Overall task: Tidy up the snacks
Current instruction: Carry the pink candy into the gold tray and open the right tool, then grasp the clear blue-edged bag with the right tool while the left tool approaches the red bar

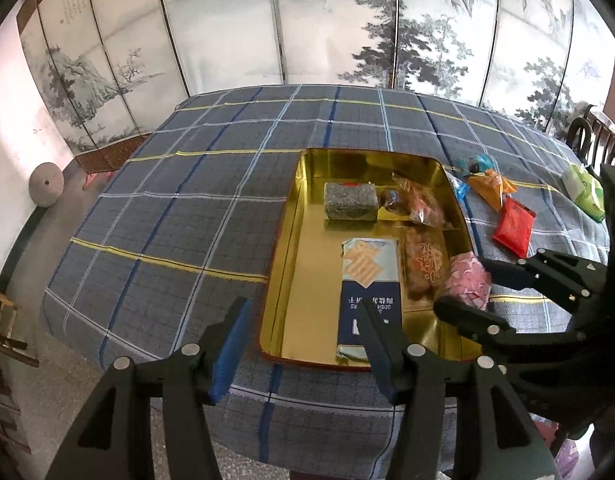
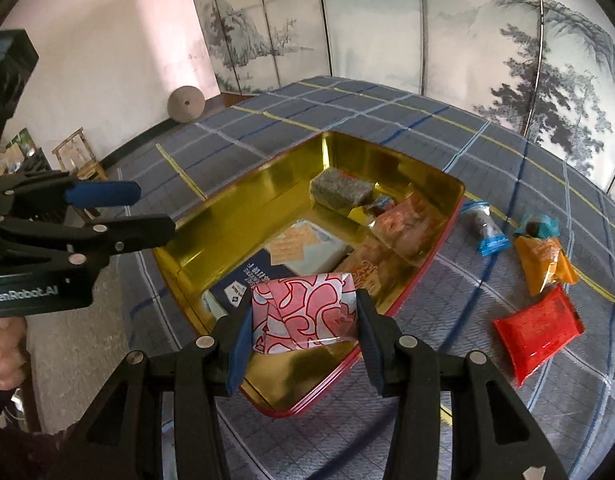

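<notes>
- Right gripper (image 2: 303, 320) is clamped on a pink-and-white patterned snack packet (image 2: 303, 312); the packet sits squarely between both blue-padded fingers (image 2: 239, 344), pressed from either side.
- Packet hangs over the near end of the gold tin (image 2: 243, 188), above a blue cracker pack (image 2: 247, 280) lying inside; it seems clear of the tin floor, though the angle makes that hard to judge.
- Left gripper (image 1: 303, 340) has its fingers parted with nothing between them, over the tin's near left corner.
- Red packet (image 2: 537, 330) and orange packet (image 2: 545, 260) lie on the plaid tablecloth (image 2: 487, 152), right of the tin.
</notes>
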Motion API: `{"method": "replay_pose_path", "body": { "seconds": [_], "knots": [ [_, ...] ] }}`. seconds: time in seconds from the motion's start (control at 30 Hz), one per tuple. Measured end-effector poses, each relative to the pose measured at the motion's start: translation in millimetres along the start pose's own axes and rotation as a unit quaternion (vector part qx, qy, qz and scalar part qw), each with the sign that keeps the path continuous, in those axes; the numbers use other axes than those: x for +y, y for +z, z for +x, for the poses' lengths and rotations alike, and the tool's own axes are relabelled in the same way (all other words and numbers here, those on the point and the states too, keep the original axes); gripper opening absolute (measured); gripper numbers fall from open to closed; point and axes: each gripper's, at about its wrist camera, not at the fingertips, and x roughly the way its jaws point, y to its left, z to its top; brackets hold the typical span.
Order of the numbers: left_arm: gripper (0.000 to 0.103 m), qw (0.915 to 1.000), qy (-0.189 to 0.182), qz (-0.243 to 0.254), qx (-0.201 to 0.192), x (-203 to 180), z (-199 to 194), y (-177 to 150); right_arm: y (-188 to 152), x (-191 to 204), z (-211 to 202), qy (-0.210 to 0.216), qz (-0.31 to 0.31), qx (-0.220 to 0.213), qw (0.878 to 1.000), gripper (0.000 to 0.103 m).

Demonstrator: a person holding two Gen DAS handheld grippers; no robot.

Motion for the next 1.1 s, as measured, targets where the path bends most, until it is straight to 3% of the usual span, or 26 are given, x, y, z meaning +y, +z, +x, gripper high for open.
{"method": "replay_pose_path", "body": {
  "seconds": [0.57, 1.1],
  "knots": [
    [0.056, 0.9995, 0.009, 0.029, -0.004, -12, 2, -7, -1, 6, 12, -0.003, -0.004, 0.012, 1.0, 0.044],
    [0.056, 0.999, 0.01, 0.044, 0.005, -20, 8, -11, -6, -13, -10, 0.004, 0.043, -0.028, 0.999, 0.044]
  ]
}}
